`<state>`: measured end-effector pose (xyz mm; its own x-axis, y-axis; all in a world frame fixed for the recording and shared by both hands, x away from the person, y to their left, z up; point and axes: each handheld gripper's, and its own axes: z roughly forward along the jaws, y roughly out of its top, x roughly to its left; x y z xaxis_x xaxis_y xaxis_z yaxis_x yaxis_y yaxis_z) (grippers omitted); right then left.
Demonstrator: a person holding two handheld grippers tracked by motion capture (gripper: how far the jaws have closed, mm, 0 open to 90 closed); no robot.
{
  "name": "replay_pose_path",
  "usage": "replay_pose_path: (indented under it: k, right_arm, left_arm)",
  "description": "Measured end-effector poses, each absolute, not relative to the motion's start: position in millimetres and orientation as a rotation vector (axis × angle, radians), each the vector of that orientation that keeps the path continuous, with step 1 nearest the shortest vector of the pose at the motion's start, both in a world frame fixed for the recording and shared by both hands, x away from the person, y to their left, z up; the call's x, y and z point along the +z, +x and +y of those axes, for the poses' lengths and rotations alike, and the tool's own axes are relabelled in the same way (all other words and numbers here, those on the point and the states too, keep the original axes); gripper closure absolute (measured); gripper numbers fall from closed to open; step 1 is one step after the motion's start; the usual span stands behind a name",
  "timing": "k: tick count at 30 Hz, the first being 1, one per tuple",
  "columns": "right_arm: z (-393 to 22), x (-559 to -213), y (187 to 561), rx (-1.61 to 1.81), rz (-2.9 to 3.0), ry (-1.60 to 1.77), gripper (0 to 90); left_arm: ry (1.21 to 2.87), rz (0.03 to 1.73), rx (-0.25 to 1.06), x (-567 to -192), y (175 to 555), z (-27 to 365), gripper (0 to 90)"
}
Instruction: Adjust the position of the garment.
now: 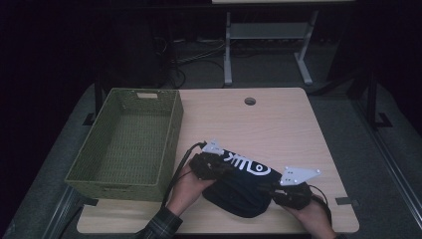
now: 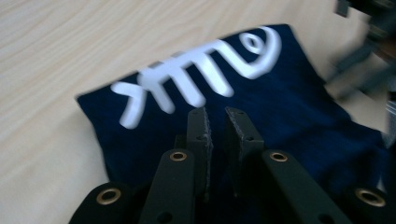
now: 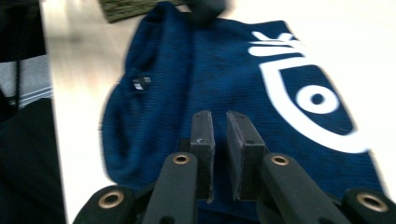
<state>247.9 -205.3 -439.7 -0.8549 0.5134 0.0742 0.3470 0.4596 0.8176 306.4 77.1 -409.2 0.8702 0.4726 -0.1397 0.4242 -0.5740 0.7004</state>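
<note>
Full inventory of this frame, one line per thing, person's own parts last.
cloth: 1, dark blue with a white fish-skeleton print, folded, near edge of table between the grippers.
basket: 1, olive green, woven, nothing visible inside, left side of table.
table: 1, light wood, round hole near far edge.
desk frame: 1, grey, on the floor beyond the table.
left gripper: 1, black, fingers slightly apart over the cloth, nothing between them.
right gripper: 1, black, fingers slightly apart, over the cloth.
left hand: 1, plaid sleeve.
right hand: 1.
</note>
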Motion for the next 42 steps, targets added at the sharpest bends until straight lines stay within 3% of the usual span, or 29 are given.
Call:
replay_pose_path:
  k: [11, 19, 23, 24, 25, 29, 33, 36, 42]
  right_arm:
    - [-217, -451, 262, 1.248, 2.517, 0.834, 80.6]
    - [-230, -448, 256, 1.256, 2.479, 0.875, 73.4]
    - [-244, -449, 252, 1.247, 2.436, 0.929, 64.4]
    - [-244, -449, 252, 1.247, 2.436, 0.929, 64.4]
    - [-249, -450, 250, 1.236, 2.412, 0.952, 60.8]
    - [-256, -451, 247, 1.218, 2.386, 0.964, 56.7]
    - [-262, -453, 245, 1.186, 2.366, 0.998, 49.7]
    - [-269, -459, 246, 1.143, 2.366, 1.048, 36.7]
    - [-275, -468, 248, 1.063, 2.367, 1.121, 20.7]
  left_arm:
    - [2.325, 0.666, 0.056, -434, 295, 78, 79.5]
    - [2.243, 0.720, 0.086, -418, 300, 92, 58.9]
    - [2.220, 0.765, 0.101, -416, 305, 96, 42.3]
    - [2.217, 0.773, 0.098, -416, 307, 97, 42.3]
    - [2.210, 0.781, 0.094, -417, 308, 98, 35.4]
    - [2.209, 0.825, 0.103, -421, 314, 100, 25.6]
    - [2.197, 0.840, 0.125, -423, 318, 100, 18.7]
    - [2.197, 0.850, 0.132, -426, 324, 100, 14.7]
    - [2.233, 0.863, 0.121, -438, 331, 96, 13.5]
